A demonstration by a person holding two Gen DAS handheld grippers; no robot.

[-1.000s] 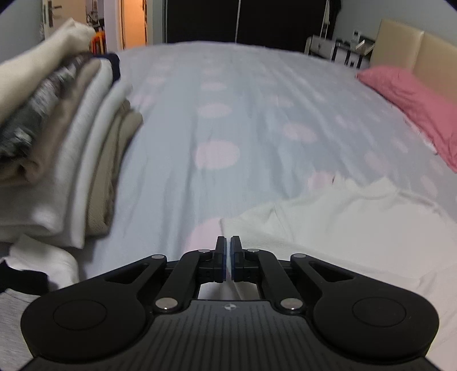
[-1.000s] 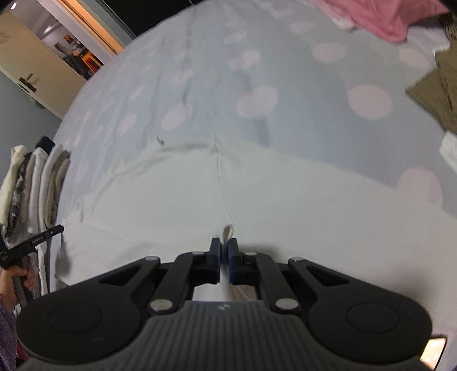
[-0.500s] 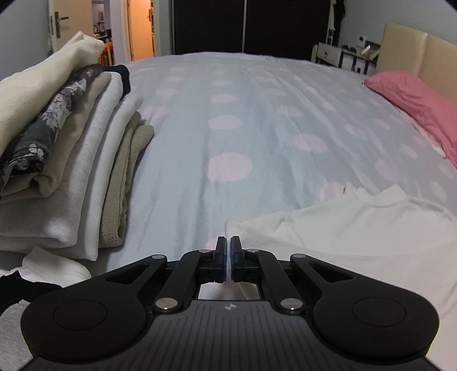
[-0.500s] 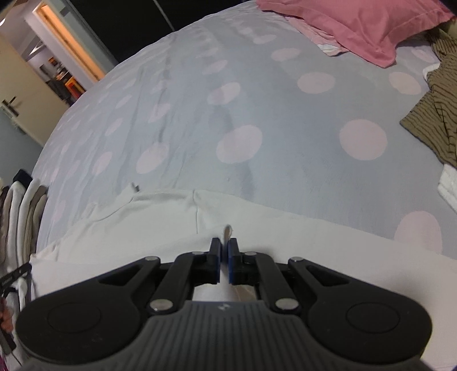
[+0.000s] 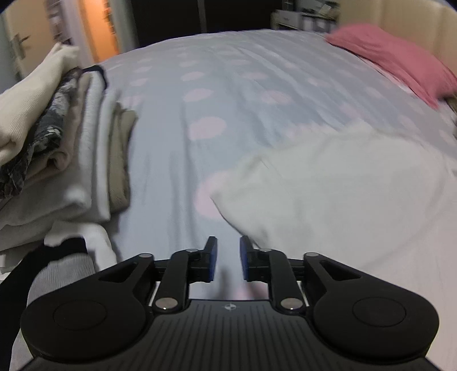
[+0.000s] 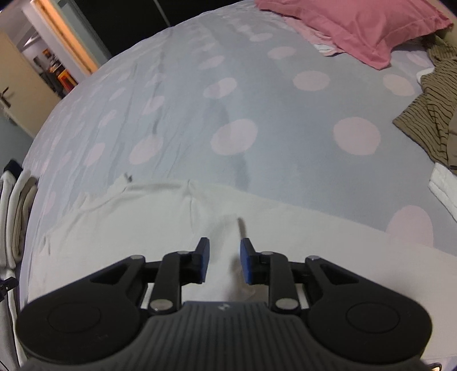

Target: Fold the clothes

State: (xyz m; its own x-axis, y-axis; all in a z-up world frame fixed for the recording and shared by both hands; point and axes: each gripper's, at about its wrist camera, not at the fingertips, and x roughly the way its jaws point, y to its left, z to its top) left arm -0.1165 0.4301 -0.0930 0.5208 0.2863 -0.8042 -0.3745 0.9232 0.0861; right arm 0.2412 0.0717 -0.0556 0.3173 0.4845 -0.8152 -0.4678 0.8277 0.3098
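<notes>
A white garment [image 5: 337,182] lies spread on the grey bedspread with pink dots [image 5: 228,94]; it also shows in the right wrist view [image 6: 171,217]. My left gripper [image 5: 227,258] is open and empty, just left of the garment's near corner, over bare bedspread. My right gripper [image 6: 224,261] is open and empty, just above the white garment; a small fold of fabric stands up between and ahead of its fingers.
A stack of folded clothes [image 5: 54,148] stands at the left, also seen at the left edge of the right wrist view [image 6: 14,217]. A pink pillow [image 6: 357,25] lies at the far right. A striped brown garment [image 6: 428,111] lies at the right edge.
Both grippers have opened and let go of the white garment, which now lies on the bed. The left gripper has shifted left off the garment's corner.
</notes>
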